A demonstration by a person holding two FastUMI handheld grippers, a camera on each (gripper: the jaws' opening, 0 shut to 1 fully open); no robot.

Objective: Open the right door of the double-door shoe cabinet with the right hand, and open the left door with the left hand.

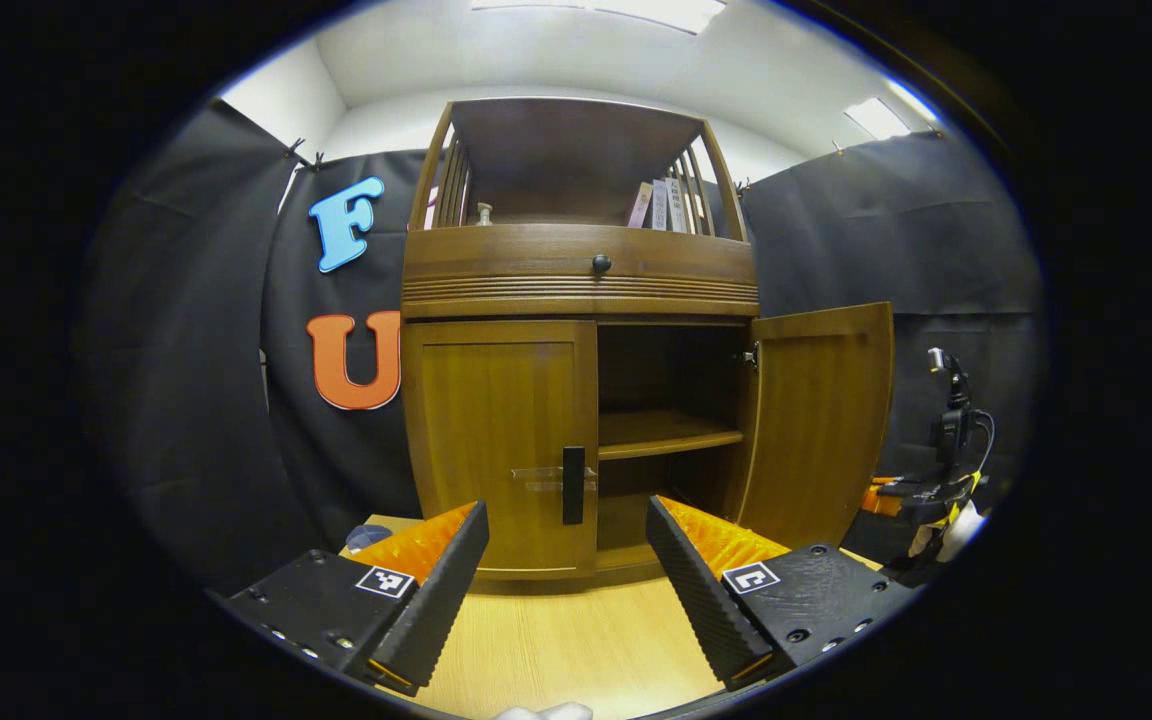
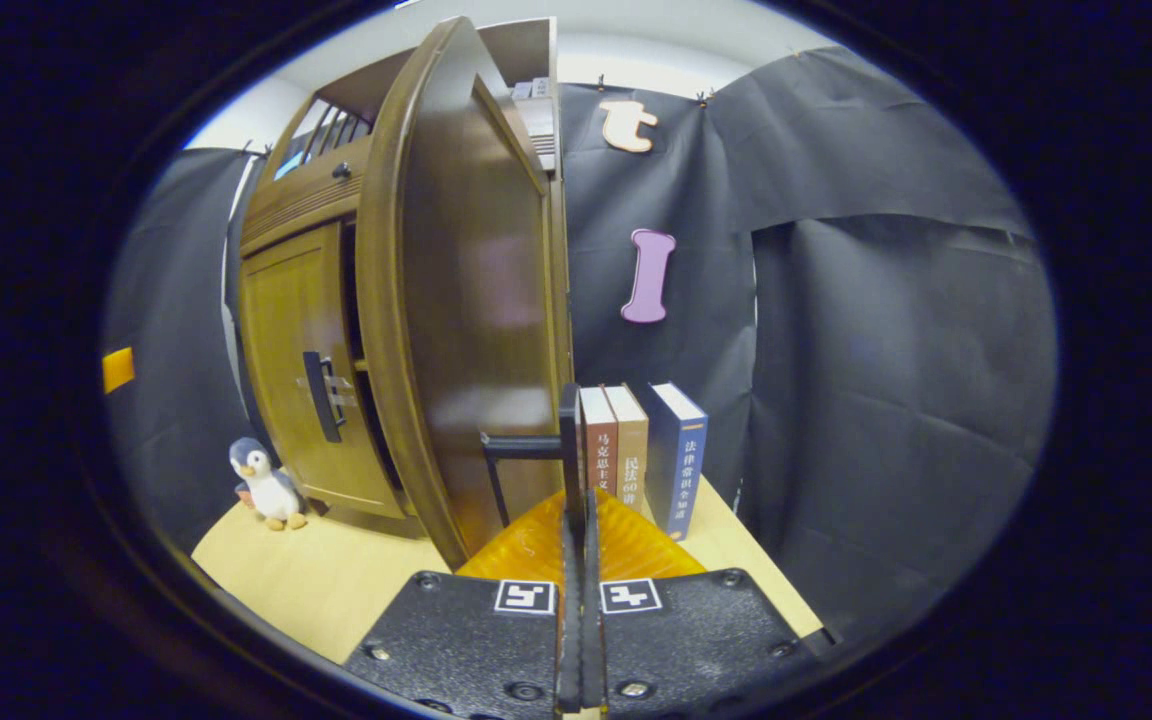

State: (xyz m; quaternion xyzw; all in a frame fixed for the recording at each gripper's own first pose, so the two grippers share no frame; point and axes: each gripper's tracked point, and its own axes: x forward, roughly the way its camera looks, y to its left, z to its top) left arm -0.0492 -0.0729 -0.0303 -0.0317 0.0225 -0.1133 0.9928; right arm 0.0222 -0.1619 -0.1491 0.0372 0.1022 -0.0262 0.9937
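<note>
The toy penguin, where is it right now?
In the right gripper view the toy penguin stands on the wooden floor at lower left, just in front of the cabinet's closed left door.

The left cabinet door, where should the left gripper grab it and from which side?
Grip the dark upright handle at the left door's inner edge. Come straight from the front with the open left gripper, one finger on each side of the bar, since it is narrow and vertical.
</note>
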